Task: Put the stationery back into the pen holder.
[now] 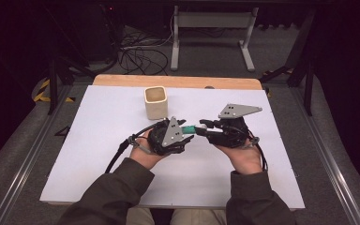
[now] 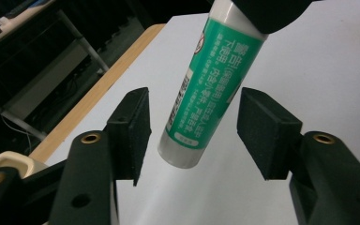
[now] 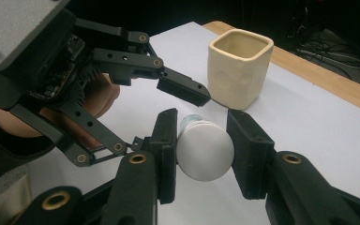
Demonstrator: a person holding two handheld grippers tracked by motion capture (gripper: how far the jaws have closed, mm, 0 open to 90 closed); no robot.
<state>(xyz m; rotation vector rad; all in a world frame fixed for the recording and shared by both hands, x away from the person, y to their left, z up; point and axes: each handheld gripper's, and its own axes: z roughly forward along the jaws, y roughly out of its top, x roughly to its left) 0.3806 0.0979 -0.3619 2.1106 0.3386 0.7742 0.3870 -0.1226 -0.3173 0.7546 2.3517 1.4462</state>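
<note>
A green and white tube (image 1: pixel 190 127) hangs level above the white table sheet (image 1: pixel 93 159) between my two grippers. My right gripper (image 1: pixel 205 129) is shut on its white cap end (image 3: pixel 205 151), with a pad pressed on each side. The tube's printed green body (image 2: pixel 206 89) runs down between the jaws of my left gripper (image 2: pixel 193 129), which is open. A gap shows on each side between its pads (image 2: pixel 132 129) and the tube. In the right gripper view, the left gripper's fingers (image 3: pixel 183 90) spread wide around the tube's far end.
A cream square cup (image 1: pixel 155 102) stands upright and empty just behind the grippers, near the table's wooden back edge (image 1: pixel 178 81). It also appears in the right gripper view as the cup (image 3: pixel 240 70). Cables and a metal frame (image 1: pixel 211 28) lie on the floor beyond.
</note>
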